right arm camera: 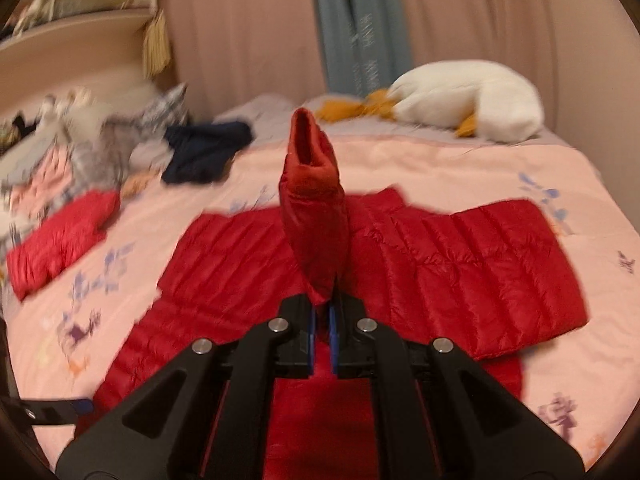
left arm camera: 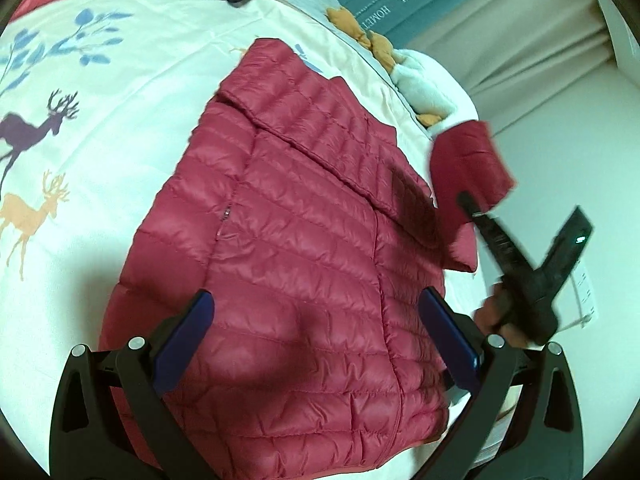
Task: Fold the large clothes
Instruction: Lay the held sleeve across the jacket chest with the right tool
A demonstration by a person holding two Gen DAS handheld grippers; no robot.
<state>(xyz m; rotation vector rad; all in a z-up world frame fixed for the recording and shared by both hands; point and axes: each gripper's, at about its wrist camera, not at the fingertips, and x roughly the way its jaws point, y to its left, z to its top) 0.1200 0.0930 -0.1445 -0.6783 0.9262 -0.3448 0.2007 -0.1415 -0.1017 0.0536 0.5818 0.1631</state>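
Red down jacket (left arm camera: 288, 248) lies spread on the bedspread (left arm camera: 120, 92), filling the centre of the left wrist view; one side looks already turned in along a diagonal crease, so I judge the fold begun, with this sleeve and the final halving left. My right gripper (right arm camera: 322, 322) sits low centre of its view, fingers pressed together on the sleeve (right arm camera: 314, 216), which stands up above the jacket body, cuff toward the top; my left gripper (left arm camera: 316, 320) hovers over the hem at the bottom of its frame, fingers spread and pinching nothing.
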